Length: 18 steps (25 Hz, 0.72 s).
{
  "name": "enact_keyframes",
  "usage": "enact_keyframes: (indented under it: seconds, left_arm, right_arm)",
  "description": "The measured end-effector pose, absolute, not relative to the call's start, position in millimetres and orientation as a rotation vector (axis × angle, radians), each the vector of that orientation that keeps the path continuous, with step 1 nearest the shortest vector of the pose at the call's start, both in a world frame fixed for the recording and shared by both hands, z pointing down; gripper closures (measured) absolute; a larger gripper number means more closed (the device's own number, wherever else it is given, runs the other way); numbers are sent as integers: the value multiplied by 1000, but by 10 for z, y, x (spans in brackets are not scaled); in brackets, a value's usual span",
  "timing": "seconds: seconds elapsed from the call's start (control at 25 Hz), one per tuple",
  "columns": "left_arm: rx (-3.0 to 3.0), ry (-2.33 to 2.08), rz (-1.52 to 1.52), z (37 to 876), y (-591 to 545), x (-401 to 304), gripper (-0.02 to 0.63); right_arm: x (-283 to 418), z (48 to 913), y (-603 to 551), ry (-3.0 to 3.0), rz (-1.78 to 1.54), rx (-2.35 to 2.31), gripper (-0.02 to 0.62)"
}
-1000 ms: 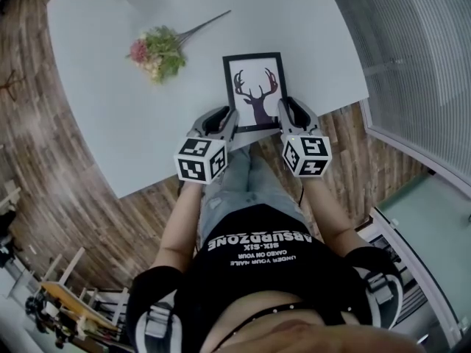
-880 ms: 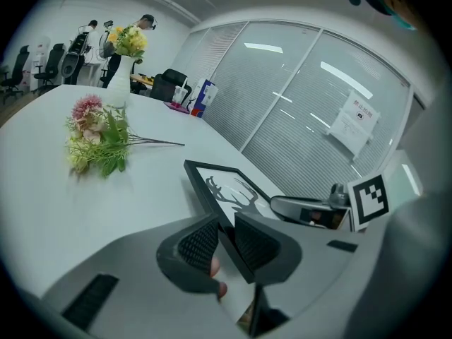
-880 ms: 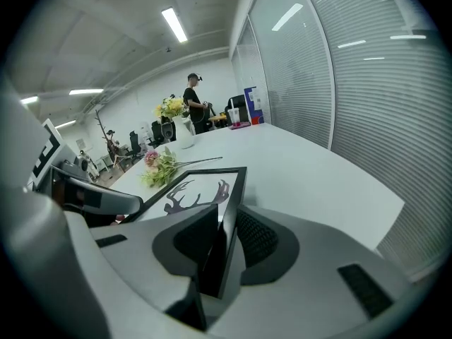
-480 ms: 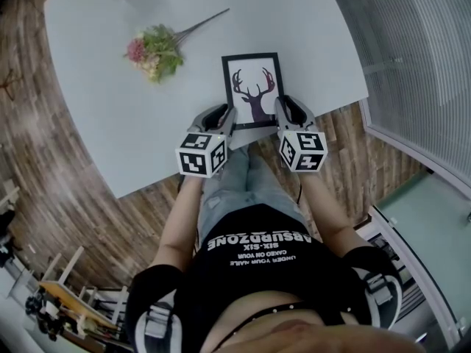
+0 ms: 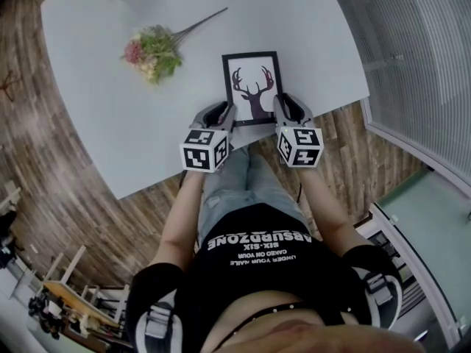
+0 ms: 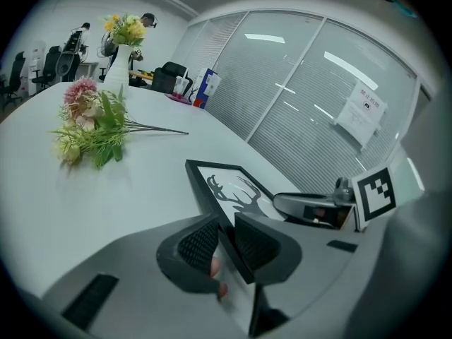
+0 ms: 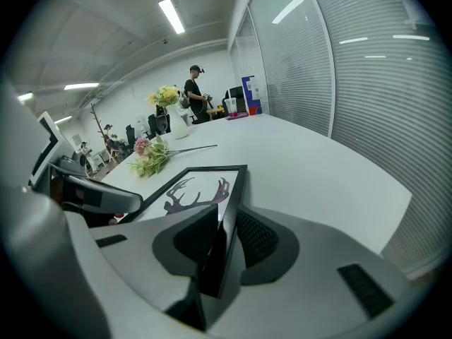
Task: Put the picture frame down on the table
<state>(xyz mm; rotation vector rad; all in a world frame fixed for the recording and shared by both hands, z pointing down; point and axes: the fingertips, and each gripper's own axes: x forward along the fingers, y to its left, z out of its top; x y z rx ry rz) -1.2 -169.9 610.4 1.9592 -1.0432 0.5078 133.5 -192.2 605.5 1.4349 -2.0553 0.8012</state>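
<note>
Left jaws: the left gripper [image 6: 224,244] is pinched on the left side rail of the picture frame [image 6: 229,187], near its lower corner, with one pad on each face.
Right jaws: the right gripper [image 7: 224,240] is clamped the same way on the opposite rail; we see nothing else between the pads.
Frame position: print side up, over the tabletop [image 5: 103,116], with its near end close to the tabletop's near rim. The near end looks slightly raised. We cannot tell whether the far edge touches.
Surroundings: a flower bunch [image 5: 153,51] lies well apart, up and to the left; it is no obstacle.
Risk, uneven release: if one pair of jaws spreads first, we expect the frame to pivot on the other pinch and slap down skewed.
Risk, early release: if the jaws open while the near end is raised, the frame drops hard.
Risk, trapped pads: the lower pads sit under the rails, so pulling them back could drag the frame.
Risk, rim: any drag towards us could tip the frame off the near rim.
</note>
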Motion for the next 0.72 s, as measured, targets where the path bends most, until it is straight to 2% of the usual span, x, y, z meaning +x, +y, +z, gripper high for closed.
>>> enact_keyframes:
  seconds: [0.72]
  left_arm:
    - [1913,-1096,589,6403,-1674,-5,531]
  right_arm:
    - [1347,6310,-1882,-1991,741,1381,508]
